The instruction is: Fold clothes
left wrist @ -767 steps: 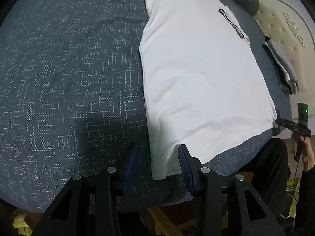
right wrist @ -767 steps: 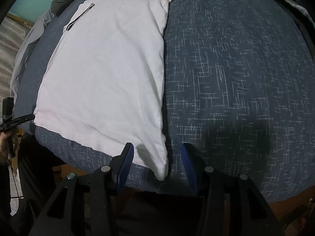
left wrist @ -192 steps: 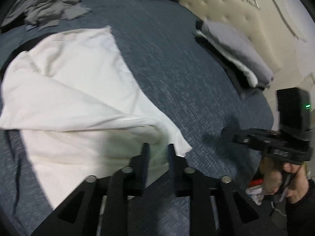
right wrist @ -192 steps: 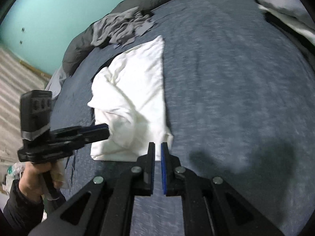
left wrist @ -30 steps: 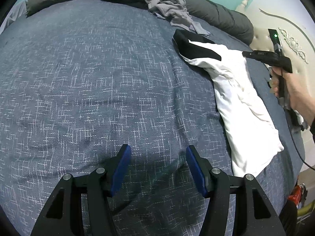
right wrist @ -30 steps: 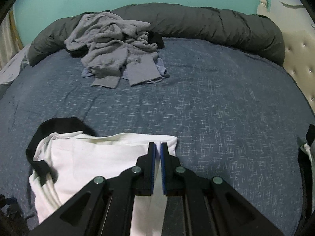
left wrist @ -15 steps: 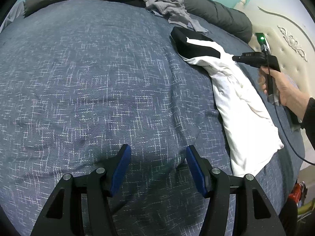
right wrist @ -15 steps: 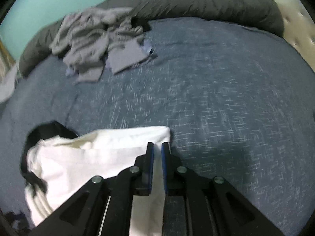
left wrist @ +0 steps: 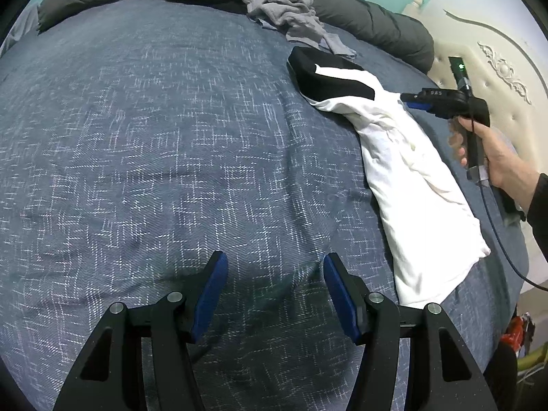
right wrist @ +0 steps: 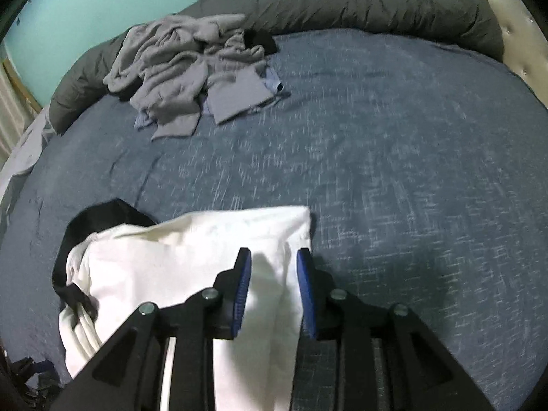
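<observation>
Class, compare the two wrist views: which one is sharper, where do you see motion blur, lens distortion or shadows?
Left wrist view: sharp; the blue flecked bedspread bulges from fisheye distortion, with a soft shadow ahead of the open left gripper. Right wrist view: bedspread flecks smeared by motion blur, crumpled grey clothes pile softer; the right gripper casts a shadow on the folded white shirt.

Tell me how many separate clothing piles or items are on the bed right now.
2: the folded white shirt under the right gripper, and a crumpled grey heap by the dark duvet. The heap may hide several garments.
</observation>
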